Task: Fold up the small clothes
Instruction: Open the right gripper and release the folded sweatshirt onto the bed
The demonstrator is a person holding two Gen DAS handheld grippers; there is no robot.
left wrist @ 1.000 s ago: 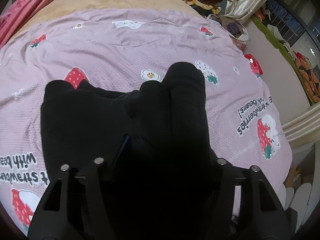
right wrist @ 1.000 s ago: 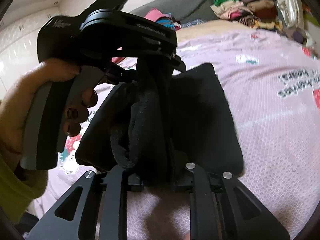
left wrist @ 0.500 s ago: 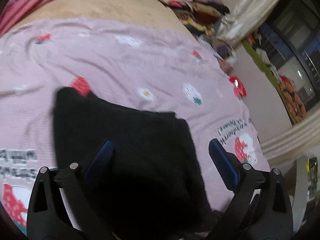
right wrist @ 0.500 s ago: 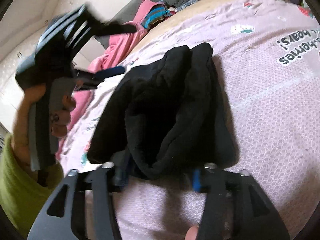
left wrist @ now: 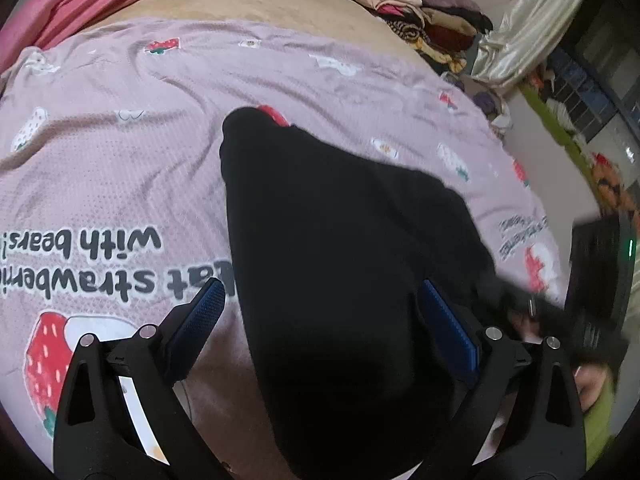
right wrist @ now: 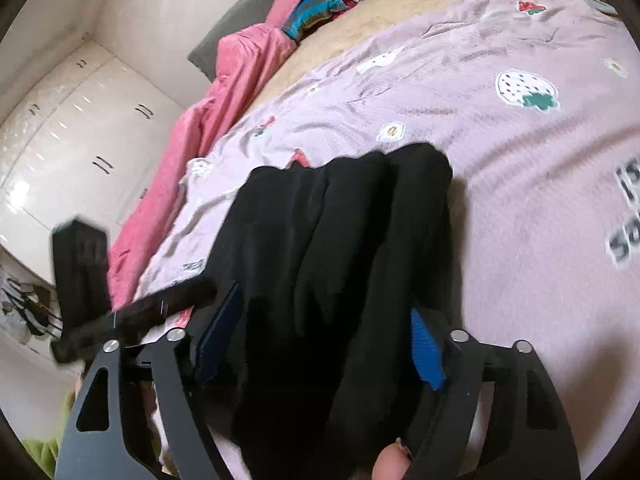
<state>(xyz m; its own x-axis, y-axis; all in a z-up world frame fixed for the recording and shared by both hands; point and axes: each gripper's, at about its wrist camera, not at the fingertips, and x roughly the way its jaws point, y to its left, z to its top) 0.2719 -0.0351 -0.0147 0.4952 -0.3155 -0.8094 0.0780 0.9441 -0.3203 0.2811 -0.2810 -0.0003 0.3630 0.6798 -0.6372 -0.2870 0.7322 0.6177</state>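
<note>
A black garment (left wrist: 340,248) lies folded on the pink strawberry blanket (left wrist: 120,168). My left gripper (left wrist: 326,320) stands open; its blue pads (left wrist: 204,320) flank the garment's near end without pressing it. In the right wrist view the garment (right wrist: 340,240) shows several long ridges. The jaws of my right gripper (right wrist: 322,340) are opening, with the garment's near edge between them and the pads off the cloth. Each gripper shows blurred in the other's view: the right gripper (left wrist: 592,288) at the right edge, the left gripper (right wrist: 84,280) at the left.
A pile of folded clothes (left wrist: 420,20) sits at the bed's far right beside a pale curtain (left wrist: 520,32). A pink quilt (right wrist: 224,92) runs along the far left edge, with white cupboard doors (right wrist: 80,140) behind. A thumb (right wrist: 390,464) shows at the bottom.
Both grippers let go of the raised black cloth and drew apart and back. The garment now lies flat and folded on the blanket.
</note>
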